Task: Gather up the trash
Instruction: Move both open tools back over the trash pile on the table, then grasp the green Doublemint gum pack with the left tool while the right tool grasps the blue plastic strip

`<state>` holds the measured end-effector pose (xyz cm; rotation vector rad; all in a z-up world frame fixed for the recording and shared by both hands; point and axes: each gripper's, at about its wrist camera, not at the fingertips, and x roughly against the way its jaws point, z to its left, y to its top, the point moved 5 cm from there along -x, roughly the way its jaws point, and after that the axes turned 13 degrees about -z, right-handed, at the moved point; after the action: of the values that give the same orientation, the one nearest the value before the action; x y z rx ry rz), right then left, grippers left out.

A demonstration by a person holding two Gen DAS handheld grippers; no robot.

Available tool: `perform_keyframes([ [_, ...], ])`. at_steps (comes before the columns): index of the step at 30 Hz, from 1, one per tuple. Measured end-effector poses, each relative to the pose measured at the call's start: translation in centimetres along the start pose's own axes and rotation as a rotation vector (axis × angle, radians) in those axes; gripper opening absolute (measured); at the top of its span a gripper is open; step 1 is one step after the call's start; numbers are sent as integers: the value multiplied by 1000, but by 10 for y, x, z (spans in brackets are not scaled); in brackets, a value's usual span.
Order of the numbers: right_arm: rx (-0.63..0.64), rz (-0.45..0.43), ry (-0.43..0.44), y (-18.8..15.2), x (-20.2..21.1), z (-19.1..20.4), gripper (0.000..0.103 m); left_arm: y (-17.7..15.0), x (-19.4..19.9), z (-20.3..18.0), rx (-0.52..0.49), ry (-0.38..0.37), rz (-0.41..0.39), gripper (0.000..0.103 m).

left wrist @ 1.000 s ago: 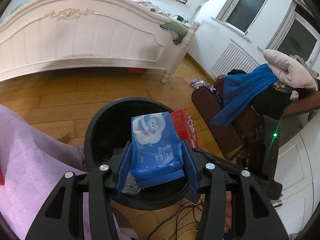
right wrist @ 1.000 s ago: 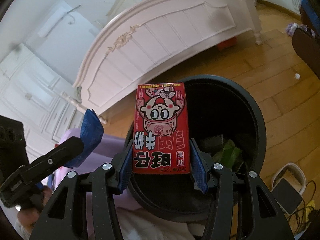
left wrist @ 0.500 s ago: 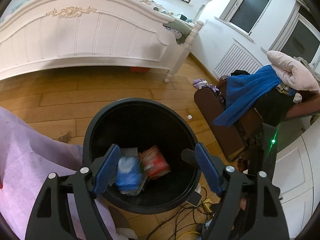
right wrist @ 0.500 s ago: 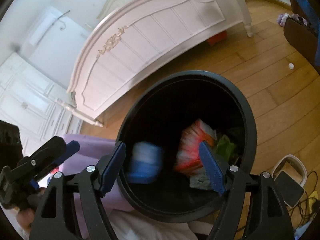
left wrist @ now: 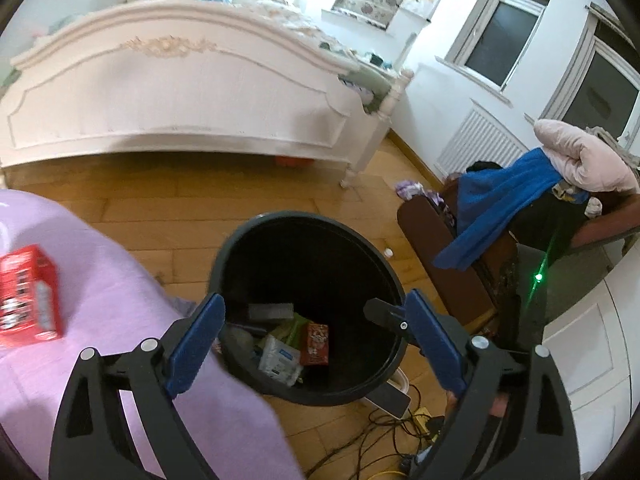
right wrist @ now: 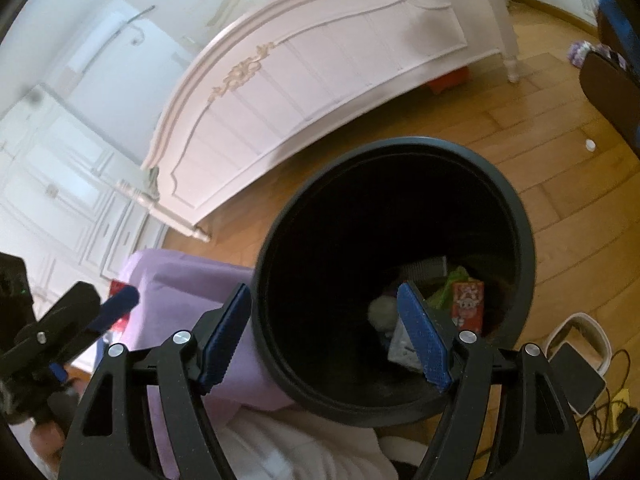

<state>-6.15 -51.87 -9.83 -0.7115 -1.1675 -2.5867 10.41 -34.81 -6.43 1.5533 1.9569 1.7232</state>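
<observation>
A wooden floor [left wrist: 120, 216] is running through this bedroom, and a white bed [left wrist: 180, 88] with a carved footboard is standing behind. On the floor a black trash bin [left wrist: 376, 264] is standing, touching a surface covered with a purple cloth [left wrist: 120, 292]. The left tongs [left wrist: 316, 344] are hanging above the near rim of the bin; their jaws are opening wide and nothing is between the blue pads [left wrist: 194, 346]. The right tongs [right wrist: 324, 338] are also hanging over the bin, spread apart and holding nothing. The trash is lying at the bottom of the bin: a small red carton [left wrist: 315, 343], a pale crumpled tissue pack [left wrist: 278, 360] just beside it, something green [left wrist: 290, 328] and a grey block [left wrist: 270, 312] behind them. Another red box [left wrist: 28, 292] is lying on the purple cloth, well apart from the bin, at the left edge of the left view. To the right of the bin a brown chair [left wrist: 440, 264] is carrying a blue garment [left wrist: 500, 212] and a pink bundle [left wrist: 580, 156]. Some cables [left wrist: 380, 436] are lying on the floor near the bin.
</observation>
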Motion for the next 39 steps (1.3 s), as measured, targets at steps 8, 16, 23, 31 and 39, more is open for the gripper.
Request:
perform_keyframes([
  [8,98,11,65,-10,4,55,88,8,56,31,11,93,-86,97],
  [16,206,48,132,-30,5,118,94,2,115,80,40,225,-143,97],
  [23,324,95,208,-52,4,182,94,-5,168,138,111,341,-197,97],
  [31,490,168,307,-91,4,254,94,-18,220,207,156,514,-229,97],
  [39,633,234,384,-126,-3,318,81,-31,226,250,118,572,-140,97],
])
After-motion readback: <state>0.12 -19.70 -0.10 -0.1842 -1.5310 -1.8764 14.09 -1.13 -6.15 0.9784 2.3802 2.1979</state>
